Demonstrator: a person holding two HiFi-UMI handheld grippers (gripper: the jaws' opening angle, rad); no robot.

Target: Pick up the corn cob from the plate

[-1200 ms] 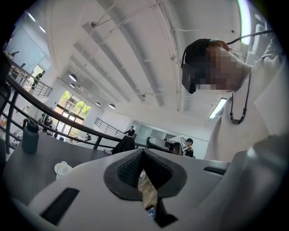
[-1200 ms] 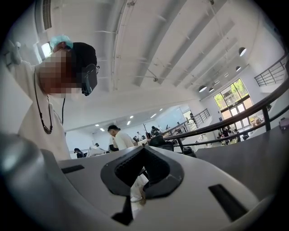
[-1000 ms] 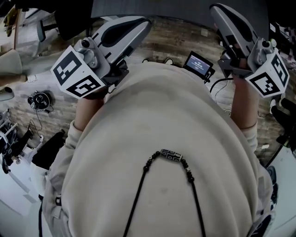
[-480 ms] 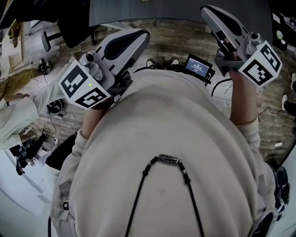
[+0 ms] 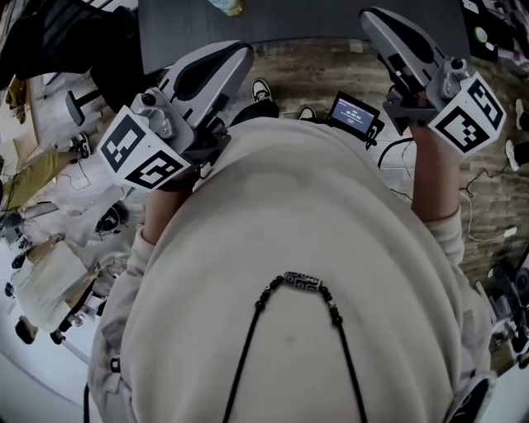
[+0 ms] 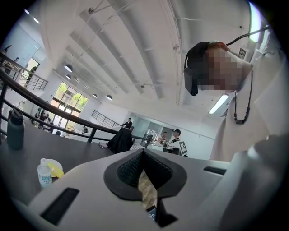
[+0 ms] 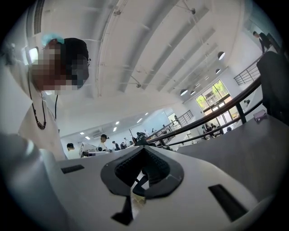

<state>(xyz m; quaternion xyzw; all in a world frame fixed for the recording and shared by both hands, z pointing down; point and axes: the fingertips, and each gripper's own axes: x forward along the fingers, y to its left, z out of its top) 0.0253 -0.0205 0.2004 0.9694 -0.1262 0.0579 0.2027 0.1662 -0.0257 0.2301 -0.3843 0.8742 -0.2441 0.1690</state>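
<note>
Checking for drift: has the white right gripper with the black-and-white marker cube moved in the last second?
Yes. The white right gripper shifted slightly left and up-frame, toward the small black screen.

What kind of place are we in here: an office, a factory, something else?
Probably a big open workshop or lab hall. There's a high white ceiling with round lamps, a balcony railing running past, and people standing among desks in the background.

Site is classed as an open-plan laboratory hall. A high beamed ceiling (image 6: 135,54), railed galleries (image 6: 104,119) and dark worktables (image 6: 58,149) are shown. Cables (image 5: 483,186) are strewn on the plank floor (image 5: 306,70), and people (image 6: 175,137) are gathered at distant desks.
</note>
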